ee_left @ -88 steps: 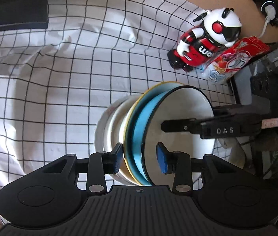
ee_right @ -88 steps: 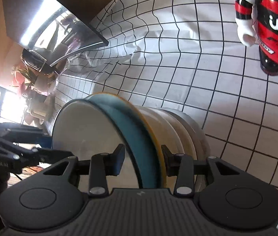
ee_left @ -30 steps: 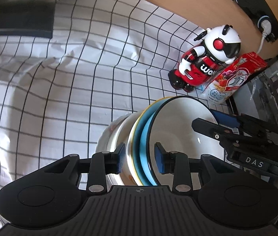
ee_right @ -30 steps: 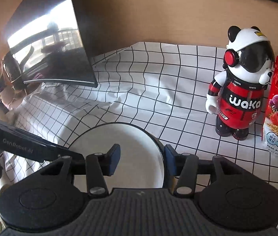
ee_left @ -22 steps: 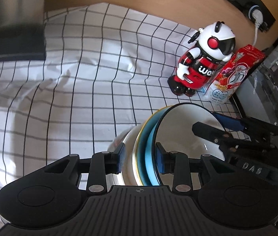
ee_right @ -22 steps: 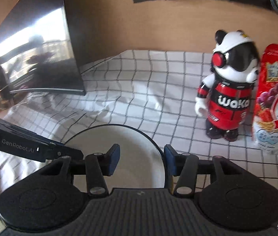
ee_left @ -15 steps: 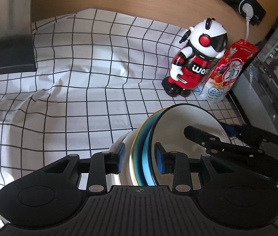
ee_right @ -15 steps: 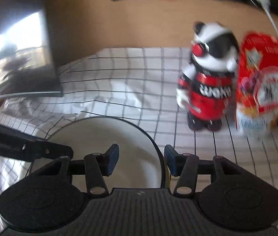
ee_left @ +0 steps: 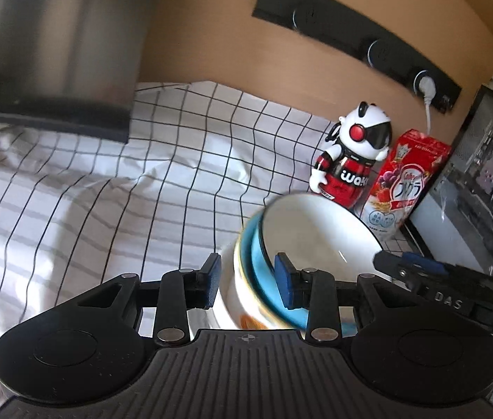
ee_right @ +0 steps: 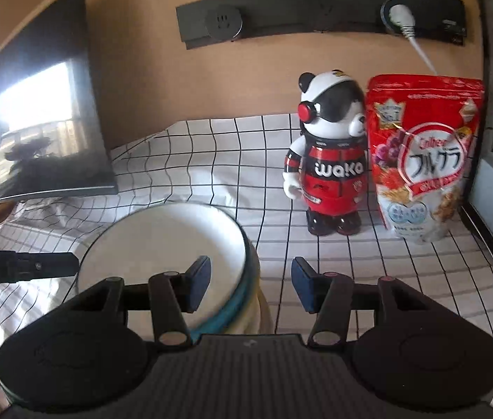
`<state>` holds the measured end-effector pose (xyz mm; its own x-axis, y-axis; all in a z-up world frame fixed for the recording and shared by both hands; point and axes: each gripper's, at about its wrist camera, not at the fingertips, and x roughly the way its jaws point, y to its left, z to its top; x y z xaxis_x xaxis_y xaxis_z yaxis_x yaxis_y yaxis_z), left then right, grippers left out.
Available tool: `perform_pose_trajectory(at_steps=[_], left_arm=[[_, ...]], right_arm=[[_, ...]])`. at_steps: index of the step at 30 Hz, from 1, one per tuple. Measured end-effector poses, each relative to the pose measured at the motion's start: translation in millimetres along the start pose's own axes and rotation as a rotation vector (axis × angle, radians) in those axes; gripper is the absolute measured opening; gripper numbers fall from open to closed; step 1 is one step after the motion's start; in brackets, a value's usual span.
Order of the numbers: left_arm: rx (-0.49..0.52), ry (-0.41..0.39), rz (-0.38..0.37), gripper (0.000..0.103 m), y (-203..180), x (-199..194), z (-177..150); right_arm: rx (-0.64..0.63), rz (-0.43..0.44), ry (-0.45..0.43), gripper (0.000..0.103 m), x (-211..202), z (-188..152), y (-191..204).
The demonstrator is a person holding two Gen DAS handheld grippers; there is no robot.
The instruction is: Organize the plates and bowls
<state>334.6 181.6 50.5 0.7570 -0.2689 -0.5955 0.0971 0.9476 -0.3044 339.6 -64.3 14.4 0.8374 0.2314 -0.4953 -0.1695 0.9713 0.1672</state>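
Observation:
A nested stack of dishes sits tilted between my left gripper's blue pads, whose jaws are shut on its rim. The stack holds a white bowl with a dark rim on top, a blue bowl under it and cream dishes below. In the right wrist view the same stack lies under my right gripper, which is open around the stack's right edge without pinching it. The right gripper's fingers show at the stack's right side in the left wrist view.
A white checked cloth covers the table. A panda robot figure and a red cereal bag stand at the back right. A dark monitor stands at the back left. A black socket strip runs along the wall.
My right gripper has opened wider. Both views have tilted up toward the wall. The stack has tipped from standing on edge toward lying flatter, still in my left gripper.

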Motion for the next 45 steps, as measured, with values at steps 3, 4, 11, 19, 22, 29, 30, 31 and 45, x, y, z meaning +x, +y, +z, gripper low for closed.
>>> perform_pose_trajectory(at_steps=[3, 4, 11, 19, 22, 29, 30, 31, 45], left_arm=[[-0.032, -0.064, 0.008, 0.036, -5, -30, -28], [-0.044, -0.098, 0.004, 0.036, -9, -43, -40], [-0.059, -0.304, -0.036, 0.036, -40, -135, -109], [-0.078, -0.432, 0.009, 0.030, -69, -205, -170], [-0.009, -0.414, 0.075, 0.025, -85, -203, -191], [0.052, -0.185, 0.187, 0.022, -90, -162, -232], [0.065, -0.196, 0.195, 0.022, -91, -162, -239], [0.084, -0.206, 0.205, 0.022, -92, -162, -246], [0.211, -0.252, 0.162, 0.021, -115, -174, -298]], right_arm=[[0.013, 0.020, -0.011, 0.052, -31, -21, -11], [0.014, 0.028, -0.009, 0.052, -41, -28, -14], [0.063, 0.061, -0.001, 0.053, -107, -83, -33], [0.066, 0.158, -0.024, 0.053, -156, -126, -18], [0.036, 0.152, -0.026, 0.053, -170, -144, -7], [-0.005, 0.031, -0.106, 0.053, -199, -196, 11], [-0.002, 0.015, -0.117, 0.054, -202, -203, 11], [-0.006, 0.004, -0.127, 0.055, -206, -210, 12], [-0.097, -0.021, -0.223, 0.062, -239, -254, 32]])
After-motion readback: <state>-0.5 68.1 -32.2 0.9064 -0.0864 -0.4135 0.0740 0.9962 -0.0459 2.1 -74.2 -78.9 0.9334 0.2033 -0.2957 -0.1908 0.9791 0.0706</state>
